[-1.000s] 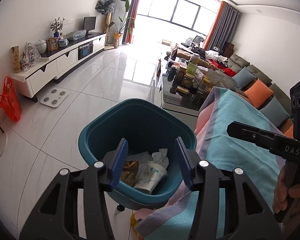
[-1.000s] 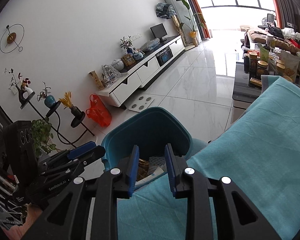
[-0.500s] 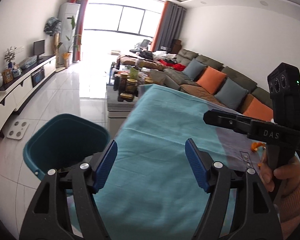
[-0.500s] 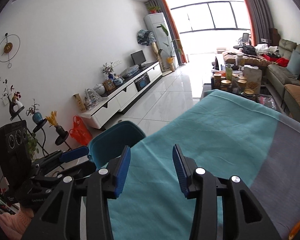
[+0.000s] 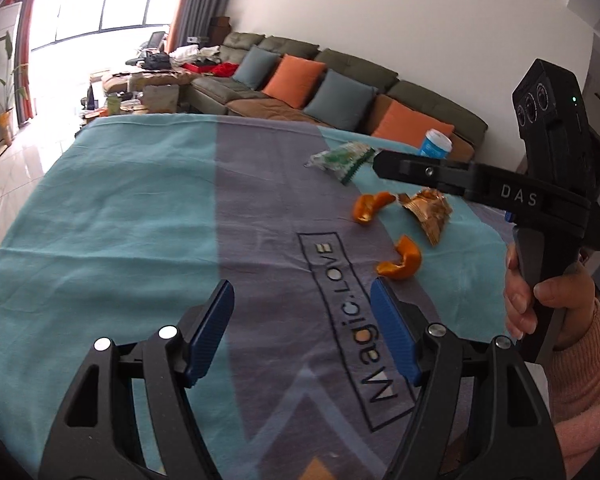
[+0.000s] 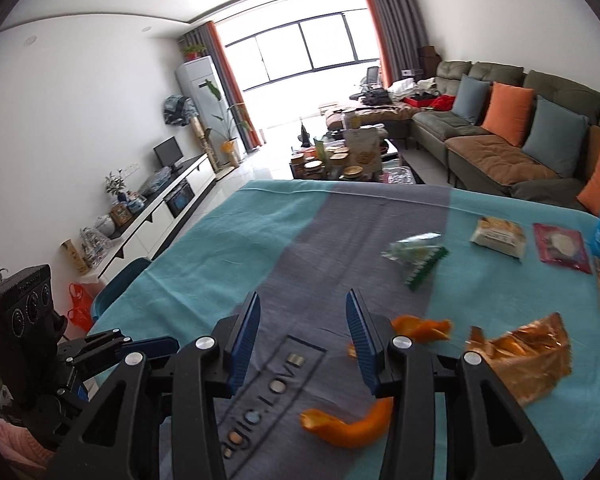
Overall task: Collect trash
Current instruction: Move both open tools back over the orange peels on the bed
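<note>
Status of collection: incomplete. Seven or more pieces left on the cloth-covered table (image 5: 120, 200). Contents of the teal bin (image 6: 116, 280), at the table's left edge, not visible, so no count of pieces already binned.

Left to collect:
- Near orange peel (image 5: 402, 264), toward the right edge, just beyond the printed lettering.
- Second orange peel (image 5: 370, 208), further in from the near edge, just beside the gold wrapper (image 5: 428, 212).
- Green-and-white wrapper (image 5: 340, 158), toward the far edge, apart from the peels.
- Blue cup (image 5: 436, 144), upright at the far right corner.
- Beige packet (image 6: 498, 236) and red packet (image 6: 562, 246), side by side near the far edge, left of the cup in the right wrist view.

Left gripper (image 5: 300, 286): jaws just opened wide, standing well apart, nothing between them. Aimed down at the grey band of the cloth; near orange peel ahead and just off the right fingertip, not touching.

Right gripper (image 6: 302, 296): jaws just opened to a moderate gap, nothing between them. Held over the lettering; near orange peel low and to the right of the jaws, partly hidden behind the right finger; second peel just past that finger's tip; gold wrapper further right.

Judged next step: approach to a peel, grasp not yet begun. Expect the thin, curled peels to need a low, level closing against the cloth.
</note>
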Motion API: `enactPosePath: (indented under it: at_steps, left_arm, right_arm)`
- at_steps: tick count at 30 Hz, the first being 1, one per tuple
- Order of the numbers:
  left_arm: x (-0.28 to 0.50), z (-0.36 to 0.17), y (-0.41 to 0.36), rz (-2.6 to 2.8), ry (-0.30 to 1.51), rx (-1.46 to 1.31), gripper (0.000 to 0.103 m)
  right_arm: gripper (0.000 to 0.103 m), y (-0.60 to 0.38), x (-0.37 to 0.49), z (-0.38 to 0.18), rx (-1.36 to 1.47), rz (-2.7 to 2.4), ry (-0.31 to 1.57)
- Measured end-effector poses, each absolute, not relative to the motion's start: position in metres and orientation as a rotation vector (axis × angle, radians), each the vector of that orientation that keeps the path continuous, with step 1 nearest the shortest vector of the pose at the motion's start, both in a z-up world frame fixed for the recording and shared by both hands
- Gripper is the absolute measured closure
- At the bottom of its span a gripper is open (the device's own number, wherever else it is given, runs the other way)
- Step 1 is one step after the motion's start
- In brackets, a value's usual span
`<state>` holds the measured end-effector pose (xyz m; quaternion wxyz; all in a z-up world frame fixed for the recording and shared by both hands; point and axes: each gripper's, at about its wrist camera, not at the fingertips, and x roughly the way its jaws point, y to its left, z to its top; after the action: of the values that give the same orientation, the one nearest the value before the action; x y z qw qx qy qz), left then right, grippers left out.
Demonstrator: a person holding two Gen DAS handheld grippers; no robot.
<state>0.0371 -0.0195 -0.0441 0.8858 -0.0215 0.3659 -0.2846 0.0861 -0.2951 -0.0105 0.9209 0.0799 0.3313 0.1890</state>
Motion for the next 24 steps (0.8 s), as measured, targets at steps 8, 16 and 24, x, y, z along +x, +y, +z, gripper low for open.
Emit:
enactPosePath:
  at_steps: [8, 16, 24]
  left_arm:
    - [0.043, -0.055, -0.075, -0.687, 0.829, 0.011, 0.034]
    - [0.057, -0.066, -0.103, -0.725, 0.914, -0.012, 0.042]
    - [0.064, -0.069, -0.111, -0.734, 0.937, -0.032, 0.068]
  right_arm:
    - [0.051, -0.386, 0.075, -0.019, 0.235, 0.165, 0.673]
    - [0.046, -0.439, 0.087, -0.034, 0.276, 0.081, 0.707]
    - [0.041, -0.449, 0.105, -0.059, 0.317, 0.117, 0.777]
